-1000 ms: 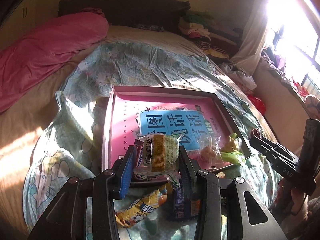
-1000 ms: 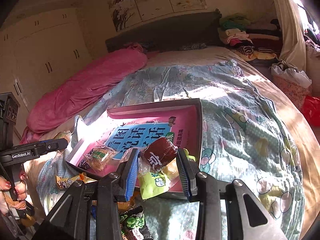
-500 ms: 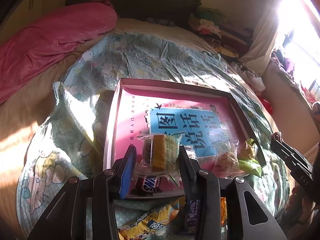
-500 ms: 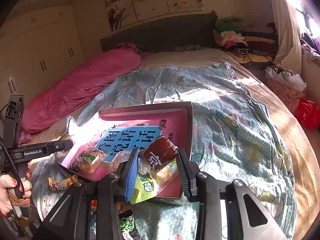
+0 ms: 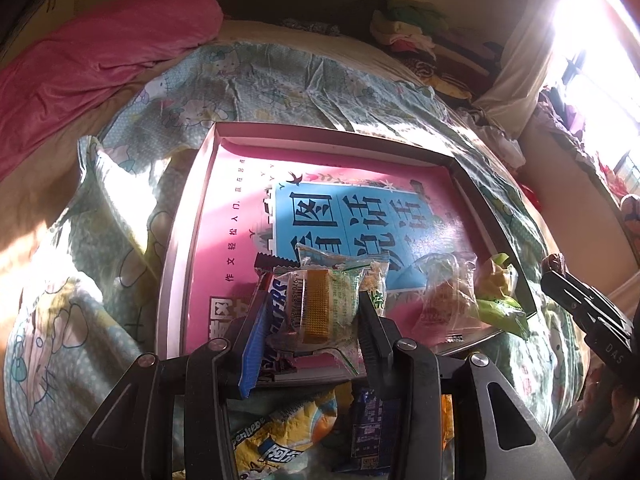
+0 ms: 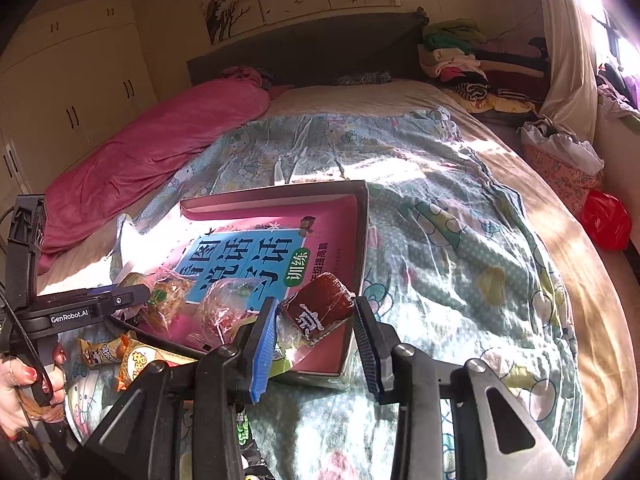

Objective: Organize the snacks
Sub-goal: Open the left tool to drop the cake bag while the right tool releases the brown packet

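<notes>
On our left, the left gripper has its jaws closed on a clear-wrapped wafer snack, a golden ribbed bar under a green-printed film with a barcode; its long axis runs away from us, up the left wrist view, and it hangs over the near edge of the shallow pink box lying on the cartoon-print quilt. Under it lies a Snickers bar, partly covered by the blue pad, so we read only part of its name. To the right in the box sit a clear bag of brownish pieces and a green packet, both crumpled and hard to make out. Farther right, the right gripper is clamped narrow on a dark red wrapped snack, tilted, its long axis rising toward the upper right, above the box's near right corner. Loose packets lie on the quilt below the box, cut off by the gripper frames.
</notes>
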The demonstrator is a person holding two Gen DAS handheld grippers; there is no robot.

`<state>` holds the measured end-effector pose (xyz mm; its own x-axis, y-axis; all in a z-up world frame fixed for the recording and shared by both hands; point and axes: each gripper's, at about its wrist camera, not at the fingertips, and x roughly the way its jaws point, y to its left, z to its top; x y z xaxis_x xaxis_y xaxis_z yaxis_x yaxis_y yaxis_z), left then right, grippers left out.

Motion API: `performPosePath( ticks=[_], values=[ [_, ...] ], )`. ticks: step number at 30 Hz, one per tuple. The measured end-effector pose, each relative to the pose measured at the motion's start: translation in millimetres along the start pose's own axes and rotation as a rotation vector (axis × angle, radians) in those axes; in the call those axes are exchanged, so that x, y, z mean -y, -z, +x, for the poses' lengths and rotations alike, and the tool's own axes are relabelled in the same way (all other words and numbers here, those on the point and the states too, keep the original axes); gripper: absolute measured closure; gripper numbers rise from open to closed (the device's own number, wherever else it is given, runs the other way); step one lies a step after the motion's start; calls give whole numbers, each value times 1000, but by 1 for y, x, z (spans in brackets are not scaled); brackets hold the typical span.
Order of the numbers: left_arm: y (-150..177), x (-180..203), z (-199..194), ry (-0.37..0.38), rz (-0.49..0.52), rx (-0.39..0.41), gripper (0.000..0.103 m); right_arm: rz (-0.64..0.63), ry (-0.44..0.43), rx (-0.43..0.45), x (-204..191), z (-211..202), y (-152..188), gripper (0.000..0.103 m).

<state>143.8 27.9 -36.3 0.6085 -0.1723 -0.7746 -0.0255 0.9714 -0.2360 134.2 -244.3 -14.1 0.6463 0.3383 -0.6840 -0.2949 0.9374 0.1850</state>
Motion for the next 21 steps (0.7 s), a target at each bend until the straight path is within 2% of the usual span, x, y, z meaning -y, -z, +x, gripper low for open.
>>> performPosePath(
  ticks=[11,15,21],
  values=[
    [-1,10,3,4,6,7,60,11,-6,-51,0,13,9,65],
    [0,12,5,9,3,12,60,5,-8,-46,-2,15,11,65],
    [0,16,9,1,3,9,60,-45,5,-52,-14,19,13,65]
  ],
)
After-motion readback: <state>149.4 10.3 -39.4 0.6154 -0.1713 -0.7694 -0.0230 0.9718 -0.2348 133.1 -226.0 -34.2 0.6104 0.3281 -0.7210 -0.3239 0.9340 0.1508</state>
